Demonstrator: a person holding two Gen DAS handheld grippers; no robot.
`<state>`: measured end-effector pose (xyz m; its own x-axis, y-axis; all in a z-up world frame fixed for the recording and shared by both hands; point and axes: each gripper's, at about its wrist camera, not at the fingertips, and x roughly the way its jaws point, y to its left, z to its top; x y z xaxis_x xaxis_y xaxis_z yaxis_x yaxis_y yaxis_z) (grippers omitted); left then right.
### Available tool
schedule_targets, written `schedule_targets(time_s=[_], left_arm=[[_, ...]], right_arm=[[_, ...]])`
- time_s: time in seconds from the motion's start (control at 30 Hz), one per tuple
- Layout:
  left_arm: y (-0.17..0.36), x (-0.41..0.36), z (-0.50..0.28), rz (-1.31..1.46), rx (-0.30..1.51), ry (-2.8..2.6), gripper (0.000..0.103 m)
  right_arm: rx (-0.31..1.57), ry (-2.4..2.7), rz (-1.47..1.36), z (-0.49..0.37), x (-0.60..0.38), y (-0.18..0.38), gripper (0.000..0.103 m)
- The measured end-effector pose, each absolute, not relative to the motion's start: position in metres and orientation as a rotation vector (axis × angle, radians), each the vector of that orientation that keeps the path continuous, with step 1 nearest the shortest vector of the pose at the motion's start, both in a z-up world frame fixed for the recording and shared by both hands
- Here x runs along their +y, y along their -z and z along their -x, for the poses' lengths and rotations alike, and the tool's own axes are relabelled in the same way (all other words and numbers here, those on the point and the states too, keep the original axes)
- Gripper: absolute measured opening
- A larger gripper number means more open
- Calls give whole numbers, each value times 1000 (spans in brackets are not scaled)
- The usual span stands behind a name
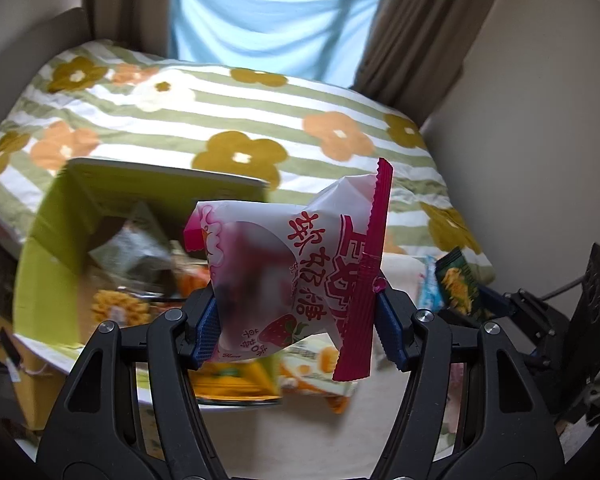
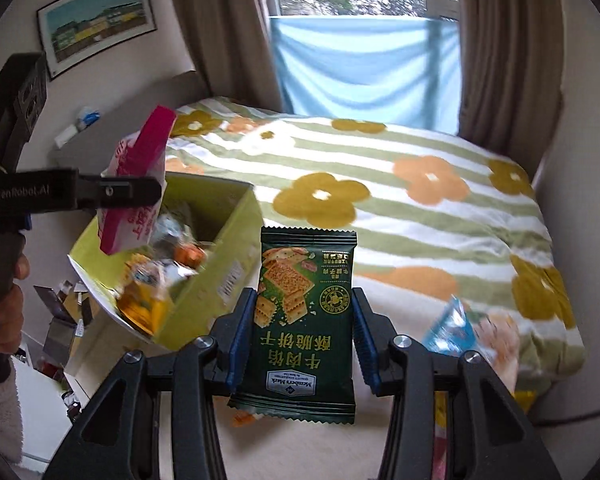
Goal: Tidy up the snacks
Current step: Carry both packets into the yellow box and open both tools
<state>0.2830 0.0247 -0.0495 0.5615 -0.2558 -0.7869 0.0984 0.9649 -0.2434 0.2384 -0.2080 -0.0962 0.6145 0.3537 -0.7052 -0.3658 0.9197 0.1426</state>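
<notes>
My left gripper (image 1: 296, 328) is shut on a white and pink strawberry candy packet (image 1: 284, 280), held in the air above the bed. The same packet (image 2: 136, 184) and the left gripper's fingers (image 2: 120, 194) show in the right wrist view, over a yellow-green box (image 2: 220, 264). That box (image 1: 44, 248) holds several snack packets. My right gripper (image 2: 300, 344) is shut on a dark green cracker packet (image 2: 304, 320), standing upright between its blue pads. That green packet (image 1: 456, 280) also appears at the right of the left wrist view.
A bed with a striped flowered cover (image 2: 420, 208) fills the background, against a curtained window (image 2: 364, 68). Loose packets (image 2: 472, 332) lie on the bed at the right, others (image 1: 312, 368) under the left gripper. A hand (image 2: 0, 304) holds the left gripper's grip.
</notes>
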Motion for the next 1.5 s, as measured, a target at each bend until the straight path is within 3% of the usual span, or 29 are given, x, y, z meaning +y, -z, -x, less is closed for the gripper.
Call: schedule_targets(time_s=[0.37, 0.57, 0.63, 0.67, 0.7, 0.73, 1.4, 1.43, 1.5], left_arm=[[109, 153, -314, 217, 1070, 94, 62], [151, 178, -329, 180, 1141, 83, 62], [157, 182, -329, 145, 1142, 72, 69], [159, 181, -328, 120, 1131, 66, 79], [159, 180, -326, 100, 1126, 60, 96], [159, 180, -324, 78, 1120, 50, 103], [162, 183, -282, 91, 1131, 26, 103], [162, 183, -281, 88, 1132, 23, 103], [161, 183, -278, 85, 1134, 17, 103]], right_arm=[[839, -490, 36, -282, -94, 101, 42], [895, -474, 38, -300, -60, 123, 42], [916, -467, 38, -304, -54, 128, 42], [924, -464, 34, -305, -51, 131, 42], [931, -462, 29, -306, -50, 133, 42], [937, -458, 27, -309, -49, 133, 42], [1026, -628, -12, -341, 4, 142, 42], [1038, -633, -26, -342, 6, 144, 43], [1052, -644, -58, -343, 7, 146, 56]])
